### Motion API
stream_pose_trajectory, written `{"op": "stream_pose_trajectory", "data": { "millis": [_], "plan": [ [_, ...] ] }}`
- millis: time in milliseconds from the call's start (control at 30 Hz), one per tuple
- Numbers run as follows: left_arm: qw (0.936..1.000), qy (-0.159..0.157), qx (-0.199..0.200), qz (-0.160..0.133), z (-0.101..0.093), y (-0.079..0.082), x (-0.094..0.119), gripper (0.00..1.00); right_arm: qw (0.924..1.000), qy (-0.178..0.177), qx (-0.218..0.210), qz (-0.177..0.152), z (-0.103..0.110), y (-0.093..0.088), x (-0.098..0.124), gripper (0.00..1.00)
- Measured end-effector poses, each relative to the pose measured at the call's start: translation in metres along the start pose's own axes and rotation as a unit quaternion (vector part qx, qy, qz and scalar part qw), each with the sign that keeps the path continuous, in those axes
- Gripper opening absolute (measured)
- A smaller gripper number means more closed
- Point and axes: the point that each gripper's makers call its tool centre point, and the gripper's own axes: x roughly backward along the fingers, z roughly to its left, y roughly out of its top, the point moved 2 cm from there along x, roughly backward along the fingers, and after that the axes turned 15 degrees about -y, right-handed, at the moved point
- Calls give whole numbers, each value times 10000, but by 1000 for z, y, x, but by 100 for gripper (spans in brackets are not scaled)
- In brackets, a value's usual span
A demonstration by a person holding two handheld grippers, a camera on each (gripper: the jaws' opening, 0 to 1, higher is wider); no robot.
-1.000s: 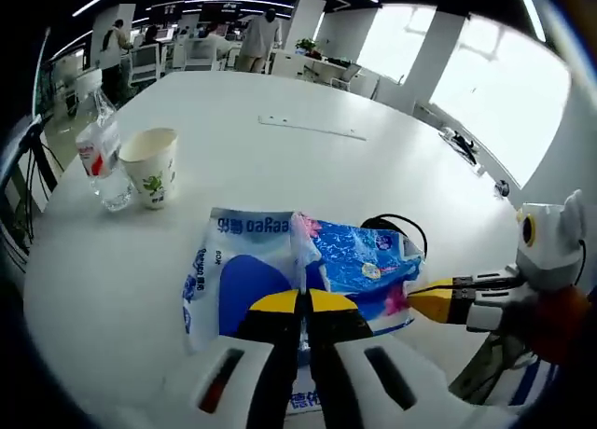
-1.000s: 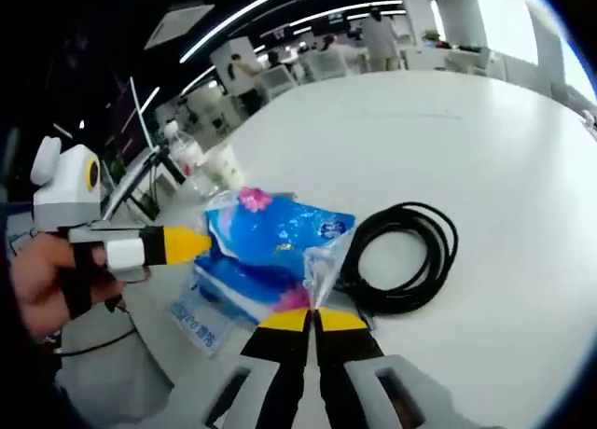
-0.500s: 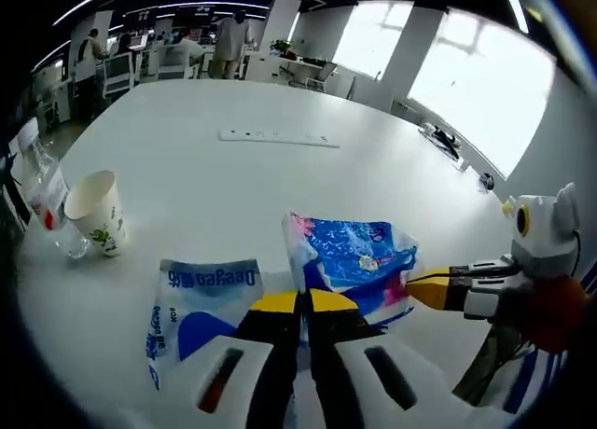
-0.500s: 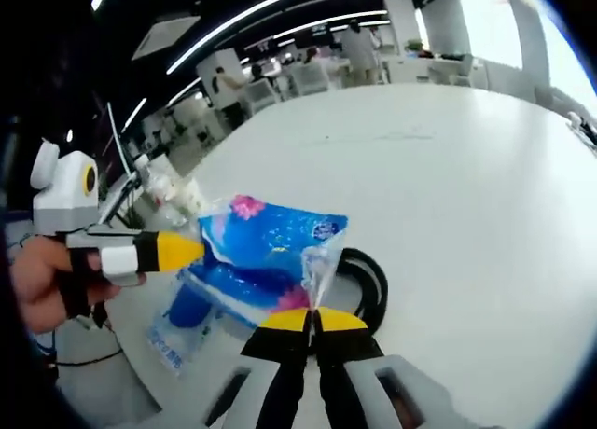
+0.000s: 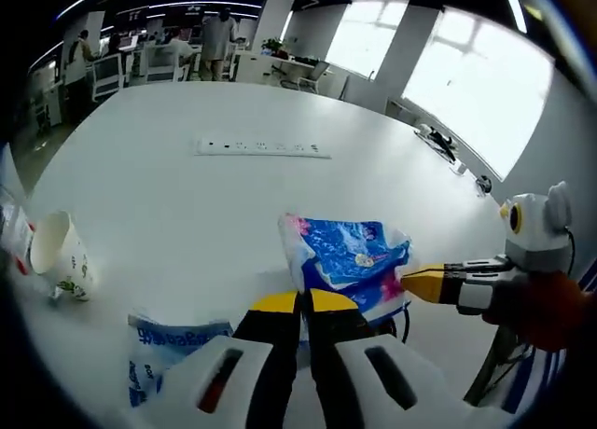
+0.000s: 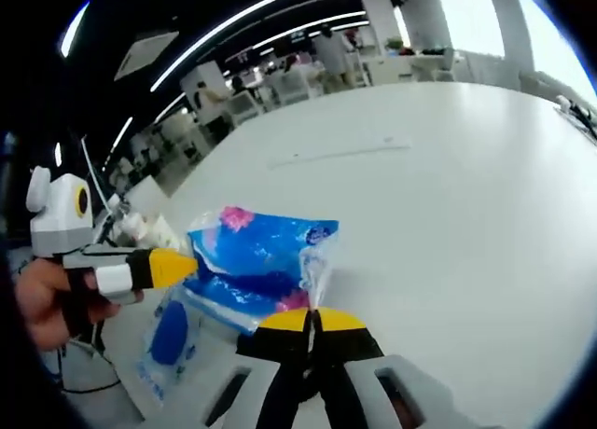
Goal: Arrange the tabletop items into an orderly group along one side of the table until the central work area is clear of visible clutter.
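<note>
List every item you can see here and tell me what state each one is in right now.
Blue tissue pack: lifted, pinched at both ends.
Left claw: shut on the pack.
Right claw: shut on the pack's wrapper.
Paper cup: upright, tilted in view.
White-blue pack: lying flat.
Power strip: lying flat.

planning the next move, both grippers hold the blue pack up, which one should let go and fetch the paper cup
Left, probably. In the left gripper view the paper cup sits on its side of the blue pack. The right gripper can keep its pinch on the pack's clear edge.

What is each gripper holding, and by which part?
Both grip the blue plastic tissue pack: the left gripper and the right gripper each pinch an edge of its wrapper.
</note>
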Motion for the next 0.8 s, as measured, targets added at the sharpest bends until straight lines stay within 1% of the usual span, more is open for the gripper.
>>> {"op": "stream_pose_trajectory", "data": {
  "millis": [133,333,500,633,700,800],
  "plan": [
    [10000,3,48,57,2,0,-11,0,9999,-51,101,14,-6,5,-9,0],
    [9996,92,255,102,6,-2,-27,0,9999,-98,-57,87,-14,14,-26,0],
    [9991,147,386,90,16,3,-37,0,9999,-87,-38,84,-18,22,-37,0],
    [9986,170,489,101,23,4,-44,0,9999,-77,-89,126,-20,24,-46,0],
    [9981,170,592,58,23,4,-45,0,9998,-72,-116,147,-20,24,-49,0],
    [9979,179,622,71,24,2,-50,0,9997,-90,-124,172,-23,23,-53,0]
  ]
}}
